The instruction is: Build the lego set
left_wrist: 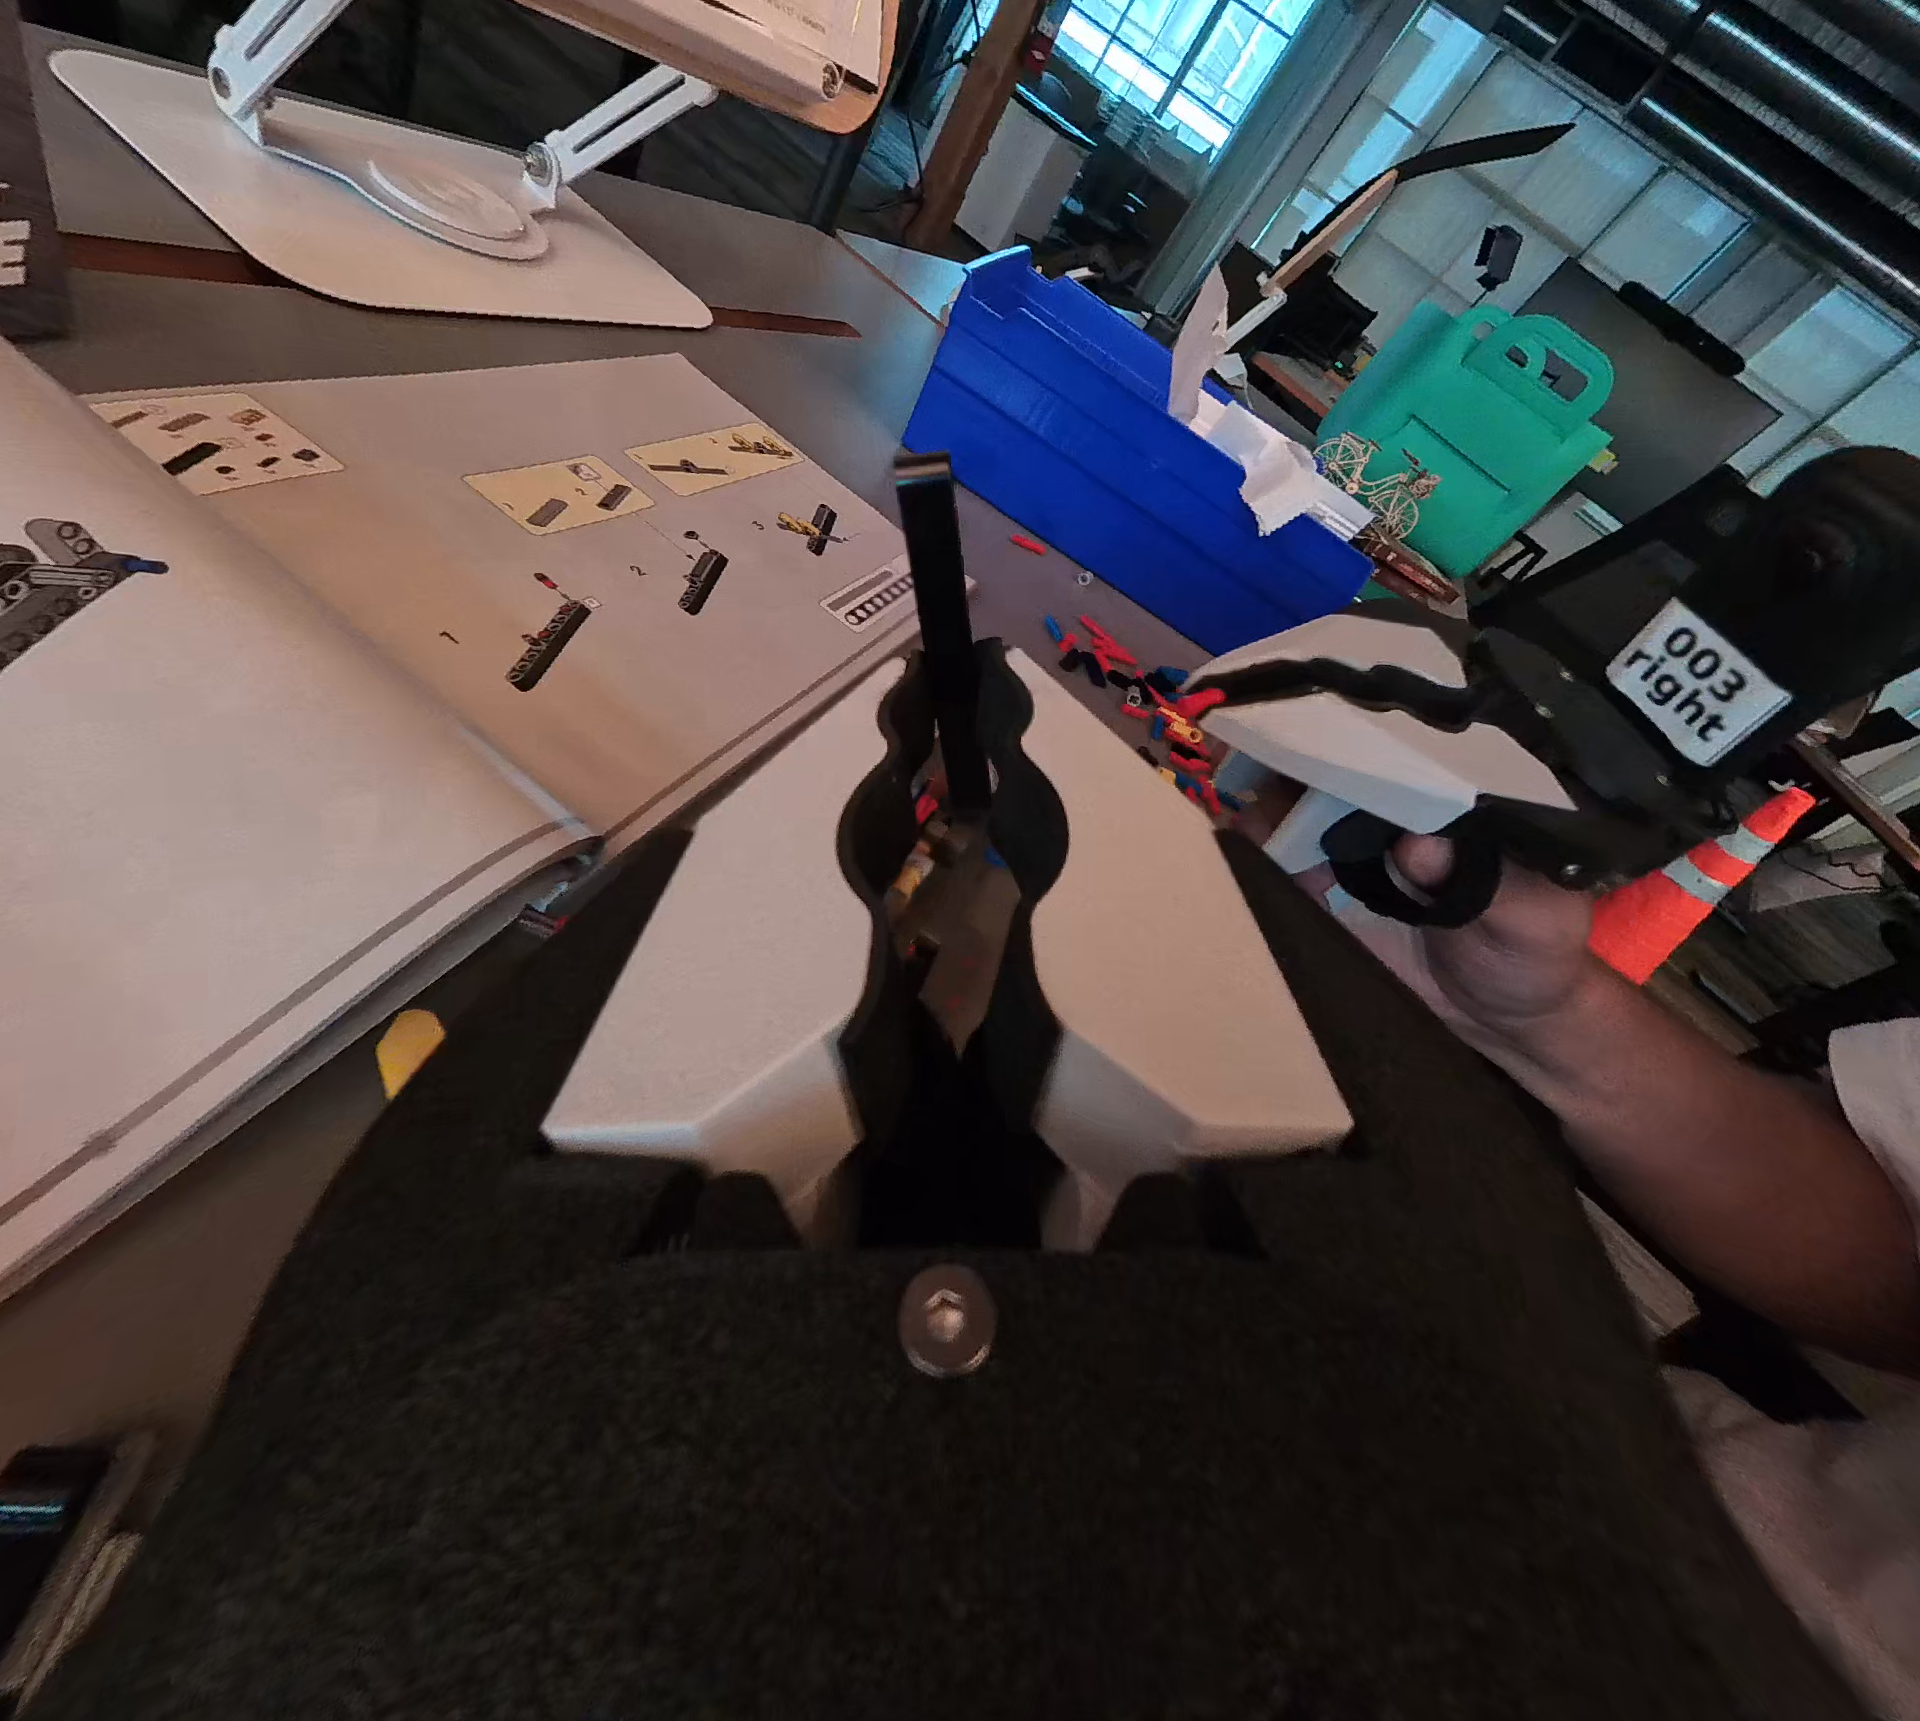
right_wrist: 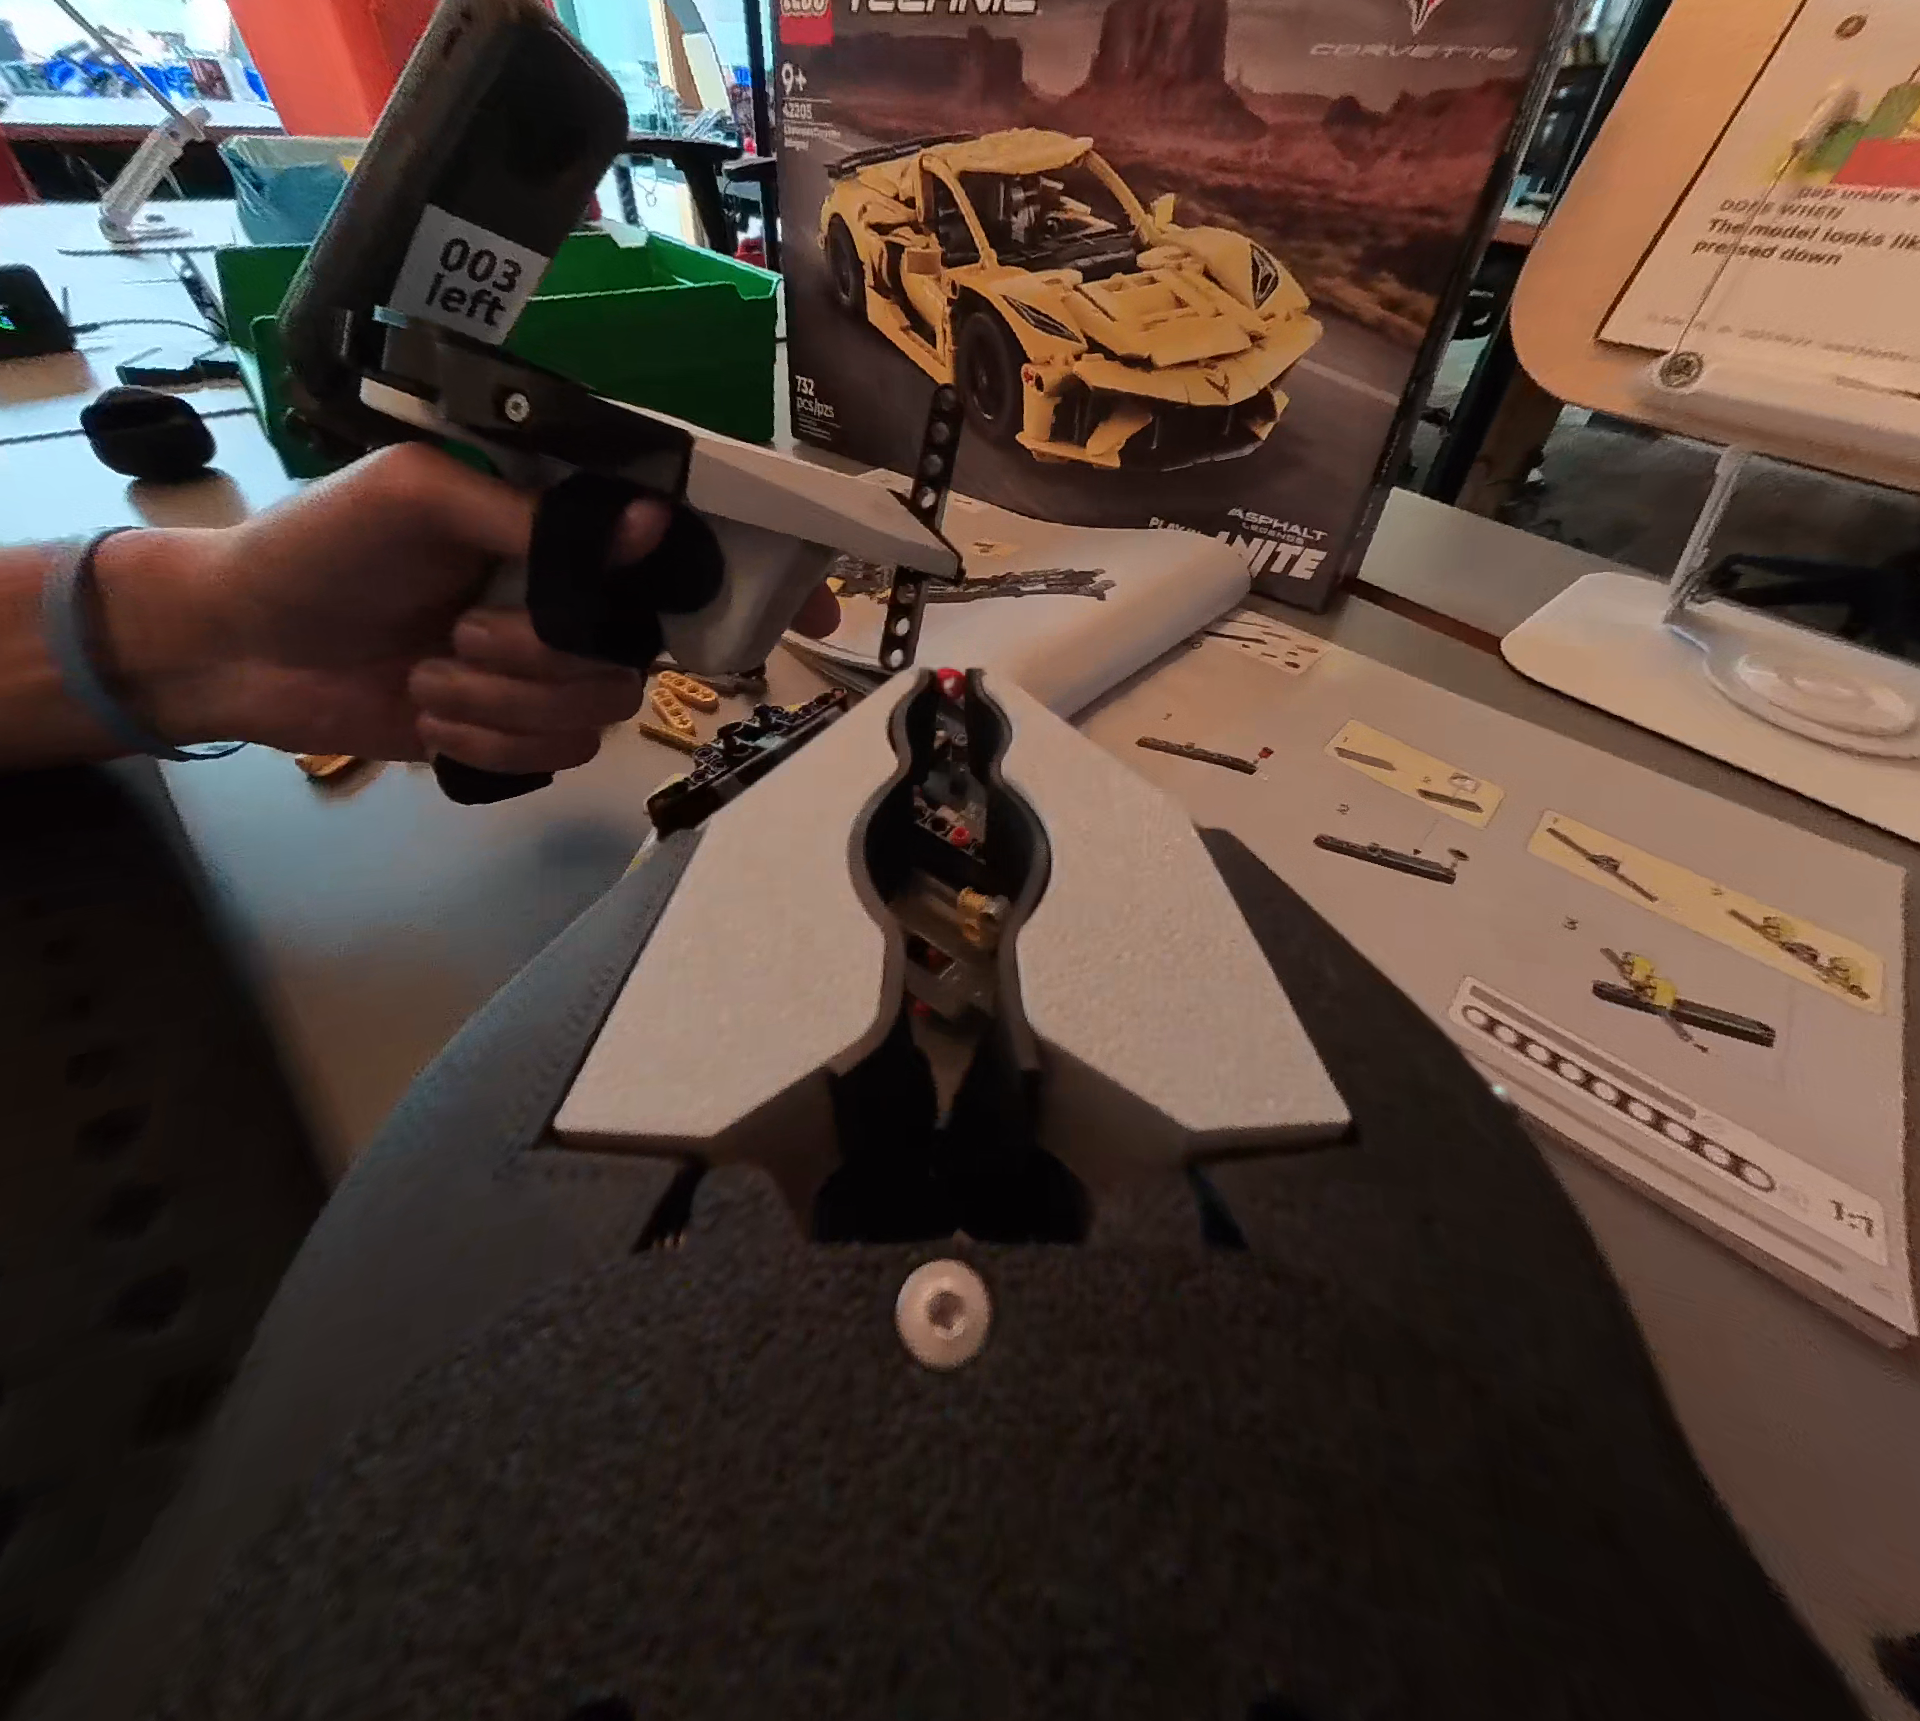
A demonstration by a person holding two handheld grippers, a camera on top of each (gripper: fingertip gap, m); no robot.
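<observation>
Fingers of left gripper (right_wrist: pixel 951 565) clamped on black beam (left_wrist: pixel 940 622), held upright above instruction booklet (left_wrist: pixel 312 684). Right gripper (right_wrist: pixel 954 684) pinched on small red pin (right_wrist: pixel 948 682). Pin should be aligned squarely with a beam hole, then pressed straight.

Wrist views facing each other, sharing instruction booklet (left_wrist: pixel 436 632) (right_wrist: pixel 1558 996)

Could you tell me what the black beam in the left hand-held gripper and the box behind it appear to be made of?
The black beam looks like hard, slightly glossy moulded plastic: uniform colour, crisp round holes. The box appears to be printed cardboard with a satin finish: flat panels, sharp folded edges, soft reflections.
</observation>
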